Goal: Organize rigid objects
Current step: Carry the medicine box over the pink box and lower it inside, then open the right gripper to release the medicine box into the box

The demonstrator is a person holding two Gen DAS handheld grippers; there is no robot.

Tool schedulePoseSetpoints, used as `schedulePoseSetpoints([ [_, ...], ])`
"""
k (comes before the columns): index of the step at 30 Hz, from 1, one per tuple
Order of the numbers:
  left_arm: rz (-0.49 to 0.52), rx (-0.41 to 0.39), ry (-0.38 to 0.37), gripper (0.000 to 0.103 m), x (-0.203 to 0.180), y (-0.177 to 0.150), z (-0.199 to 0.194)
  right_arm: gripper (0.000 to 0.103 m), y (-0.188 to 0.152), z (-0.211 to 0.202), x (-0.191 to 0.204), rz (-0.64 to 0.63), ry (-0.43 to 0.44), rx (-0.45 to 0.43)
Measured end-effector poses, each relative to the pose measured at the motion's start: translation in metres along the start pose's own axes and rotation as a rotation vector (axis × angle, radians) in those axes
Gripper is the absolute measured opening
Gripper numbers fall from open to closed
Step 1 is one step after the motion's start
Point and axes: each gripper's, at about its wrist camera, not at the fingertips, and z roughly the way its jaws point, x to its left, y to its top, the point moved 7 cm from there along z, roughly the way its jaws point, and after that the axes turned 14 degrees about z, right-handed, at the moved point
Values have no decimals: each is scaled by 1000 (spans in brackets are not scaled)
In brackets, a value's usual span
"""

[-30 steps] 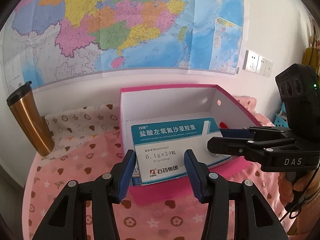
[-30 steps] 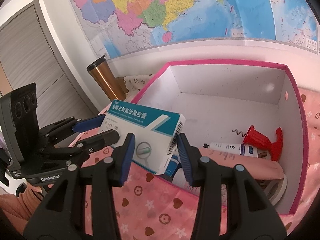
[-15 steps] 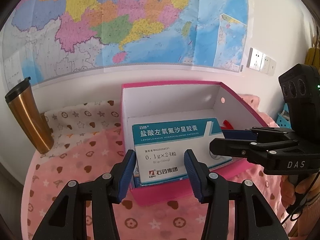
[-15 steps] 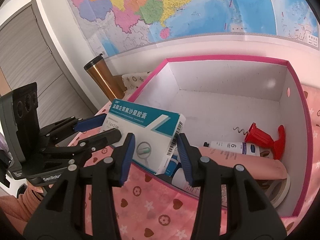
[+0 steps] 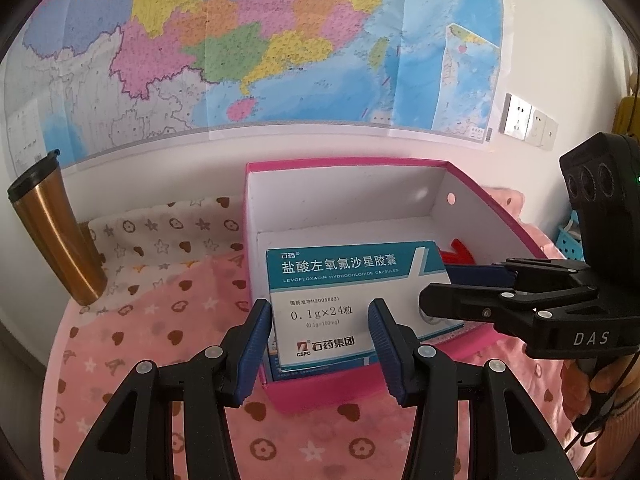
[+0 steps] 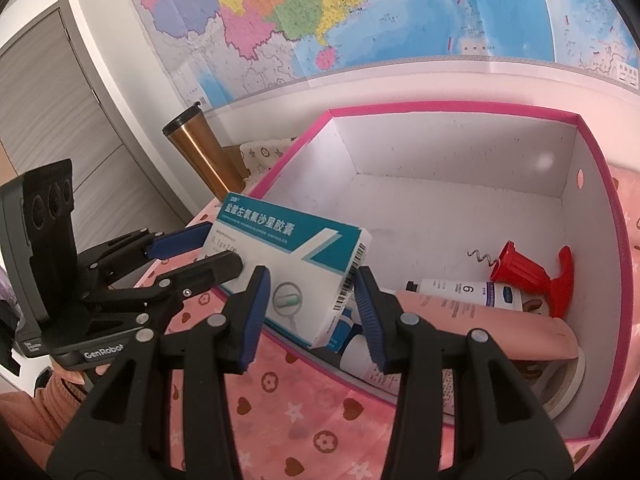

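A white and teal medicine box [image 5: 340,300] is held tilted over the near left corner of a pink storage box [image 5: 320,394]. My left gripper [image 5: 320,344] is shut on its near short end. My right gripper [image 6: 310,312] is shut on its barcode end; the medicine box [image 6: 296,264] shows there too. In the right wrist view the pink box [image 6: 608,280] holds a red corkscrew [image 6: 532,272], a white tube [image 6: 460,290], a pink tube [image 6: 500,328] and a bottle partly hidden under the medicine box.
A copper travel mug [image 5: 56,232] stands at the left against the wall; it also shows in the right wrist view [image 6: 204,156]. A pink patterned cloth [image 5: 160,340] covers the table. A map [image 5: 260,40] hangs on the wall. A blue basket [image 5: 572,240] sits far right.
Both grippers with the medicine box have drawn slightly back from the pink box and a little lower over its near corner. The grip on both ends is unchanged.
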Motion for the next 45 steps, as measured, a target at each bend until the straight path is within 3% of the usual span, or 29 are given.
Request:
schedulePoseSetpoints([
  [38,-14,40,2,50,3,2,17,47,2,15,-8,17,-45,35],
  [45,-19,39,-7,58,0,0,15,50,1,19,-10,18,-61,36],
])
